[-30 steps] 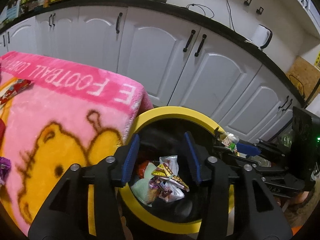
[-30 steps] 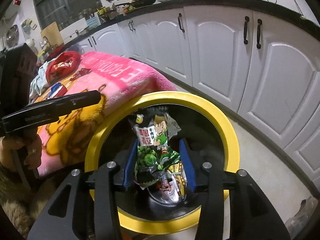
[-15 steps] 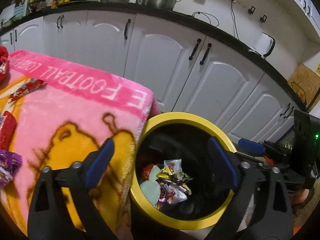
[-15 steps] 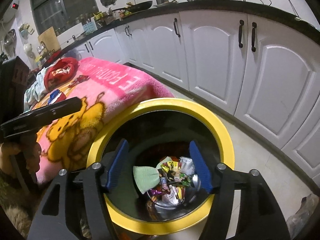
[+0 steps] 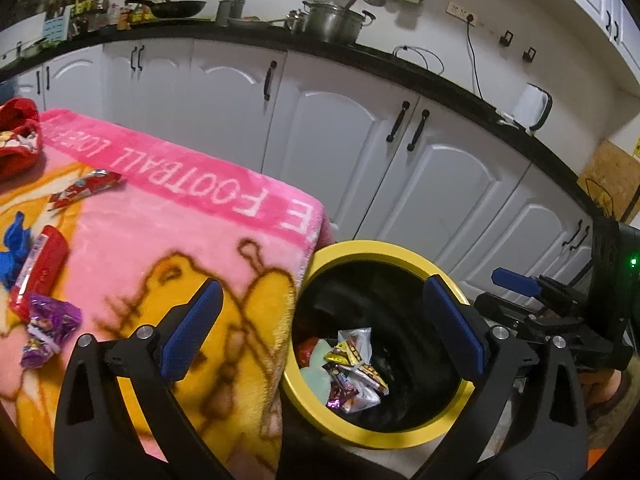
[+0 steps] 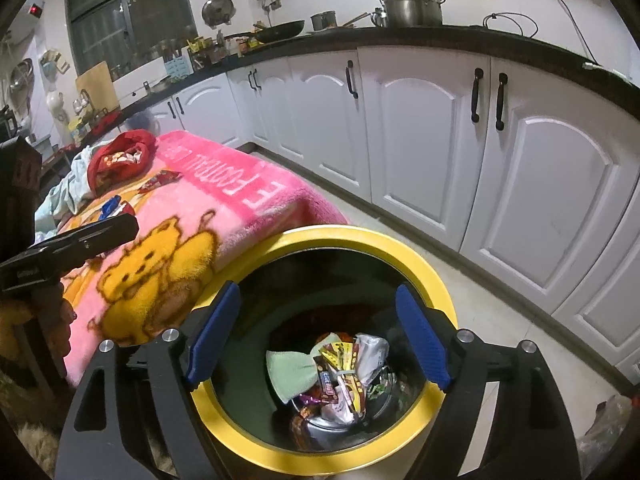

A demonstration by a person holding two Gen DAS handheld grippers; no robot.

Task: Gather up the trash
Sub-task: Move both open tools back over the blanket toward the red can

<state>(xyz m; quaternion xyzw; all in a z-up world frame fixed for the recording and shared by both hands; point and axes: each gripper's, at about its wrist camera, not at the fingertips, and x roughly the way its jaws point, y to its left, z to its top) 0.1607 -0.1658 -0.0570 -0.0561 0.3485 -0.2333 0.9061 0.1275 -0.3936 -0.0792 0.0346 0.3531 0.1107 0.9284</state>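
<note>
The left gripper (image 5: 320,336) hangs with its blue-padded jaws spread wide and nothing between them, one pad over the pink blanket (image 5: 168,240), the other over the yellow-rimmed bin (image 5: 384,249). The right gripper (image 6: 318,338) is also spread wide and empty, poised directly above the bin's mouth (image 6: 360,236), both pads inside the line of the yellow rim.

Down in the bin lies a heap of wrappers (image 6: 344,376): a pale green piece at 9 o'clock of the pile, foil and printed snack packets crumpled toward 3 o'clock. In the left wrist view the same pile (image 5: 352,372) sits at 6 o'clock of the bin's dark interior.

More trash lies on the blanket, which touches the bin's rim at 9 o'clock. A purple wrapper (image 5: 48,328) sits at the far 9 o'clock edge of the left view, with a red packet (image 5: 42,268) just beside it toward 12 o'clock and a blue scrap (image 5: 14,248) touching that. A red-and-white wrapper (image 5: 86,188) lies farther up, near the blanket's lettered band. A red bag (image 6: 120,160) rests at the blanket's far end.

White cabinets (image 6: 420,128) run behind the bin
</note>
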